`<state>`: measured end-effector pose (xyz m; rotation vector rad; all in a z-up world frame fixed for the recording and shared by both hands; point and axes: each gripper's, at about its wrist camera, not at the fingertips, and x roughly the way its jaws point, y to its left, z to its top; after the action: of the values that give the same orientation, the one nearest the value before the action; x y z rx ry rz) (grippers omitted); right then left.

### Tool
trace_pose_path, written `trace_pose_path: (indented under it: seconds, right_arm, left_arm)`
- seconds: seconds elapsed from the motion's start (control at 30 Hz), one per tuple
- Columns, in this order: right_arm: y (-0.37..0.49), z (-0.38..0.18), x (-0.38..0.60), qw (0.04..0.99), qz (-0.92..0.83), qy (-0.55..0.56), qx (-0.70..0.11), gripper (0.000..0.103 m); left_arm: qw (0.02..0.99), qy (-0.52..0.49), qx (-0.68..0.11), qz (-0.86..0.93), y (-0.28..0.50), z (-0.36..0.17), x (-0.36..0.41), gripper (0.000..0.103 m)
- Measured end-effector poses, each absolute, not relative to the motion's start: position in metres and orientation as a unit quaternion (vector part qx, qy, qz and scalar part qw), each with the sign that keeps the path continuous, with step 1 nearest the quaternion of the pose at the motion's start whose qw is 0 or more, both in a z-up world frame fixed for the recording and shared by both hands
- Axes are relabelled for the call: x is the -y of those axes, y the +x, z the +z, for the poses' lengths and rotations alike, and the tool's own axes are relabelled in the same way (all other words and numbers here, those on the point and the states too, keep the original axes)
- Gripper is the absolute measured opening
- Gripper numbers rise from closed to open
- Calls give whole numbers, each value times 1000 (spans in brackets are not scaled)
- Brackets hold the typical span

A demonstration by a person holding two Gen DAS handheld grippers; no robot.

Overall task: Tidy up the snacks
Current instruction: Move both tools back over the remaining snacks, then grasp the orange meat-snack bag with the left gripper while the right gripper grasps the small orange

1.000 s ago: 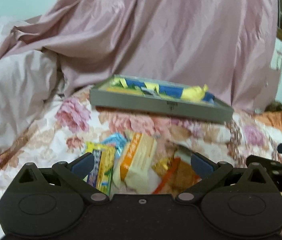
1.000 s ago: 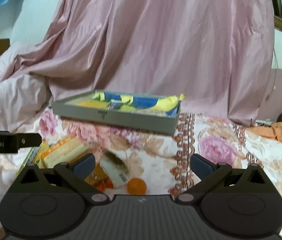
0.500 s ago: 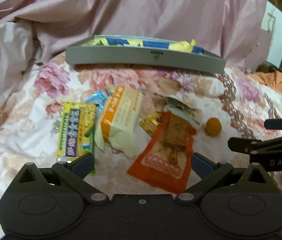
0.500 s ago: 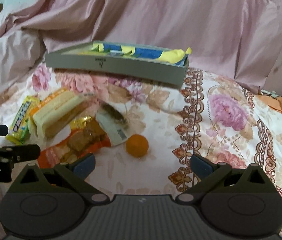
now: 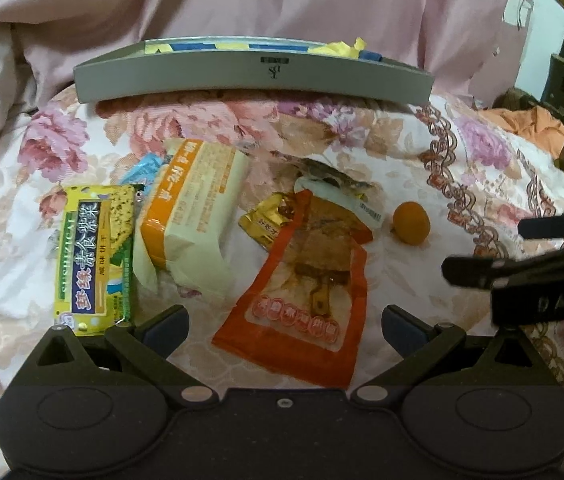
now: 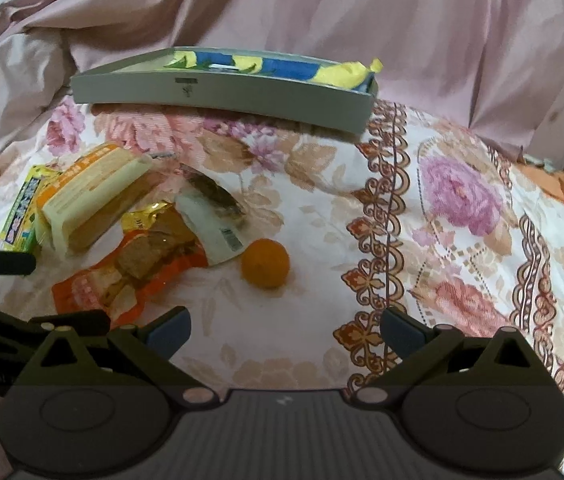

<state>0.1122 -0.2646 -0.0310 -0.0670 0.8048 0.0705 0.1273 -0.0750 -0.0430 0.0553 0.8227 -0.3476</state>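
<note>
Left gripper (image 5: pixel 283 326) with fingers spread wide, nothing between them, hovering over the bed (image 5: pixel 361 132). Directly ahead, between the fingertips: orange pouch (image 5: pixel 301 300), long axis running away from the fingers, near end closest. Ahead-left: yellow biscuit pack (image 5: pixel 94 264) and cream-orange pack (image 5: pixel 190 216), both lengthwise too. Right gripper (image 6: pixel 283 326) likewise spread and empty; small orange fruit (image 6: pixel 265 263) just ahead, slightly left of centre. Pouch judged nearer the left fingers, fruit nearer the right. Count on the bed: 6 loose packets at least, 1 fruit. Far ahead of both: 1 grey tray (image 5: pixel 250 80), already holding blue and yellow packets.
</note>
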Motion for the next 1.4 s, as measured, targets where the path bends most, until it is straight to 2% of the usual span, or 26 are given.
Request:
trace_pose_path:
  seconds: [0.47,0.6,0.87,1.07,1.3,1.4]
  right_arm:
    - [150,-35,287,907,98,-7,-410,103]
    - [160,-38,292,915,111,-67,-381,103]
    - [168,-43,298,910,146,-69,-383,103]
    - [170,-45,297,907,147,-75,-388,96]
    - [174,-51,291,900,163,-74,-398,82]
    - [176,-54,288,898,168,-71,-399,77]
  left_arm:
    - [889,68,-398,-215,133,-56,91,102]
    - [888,84,-396,-220,138,-62,98,102]
    - [896,77,-374,-225,150,-63,105,101]
    - [901,42,-369,-226,162,-61,99,94]
    - [902,52,-362,-228,168,-62,102,73]
    - [902,60,-361,-231,168,-62,106,72]
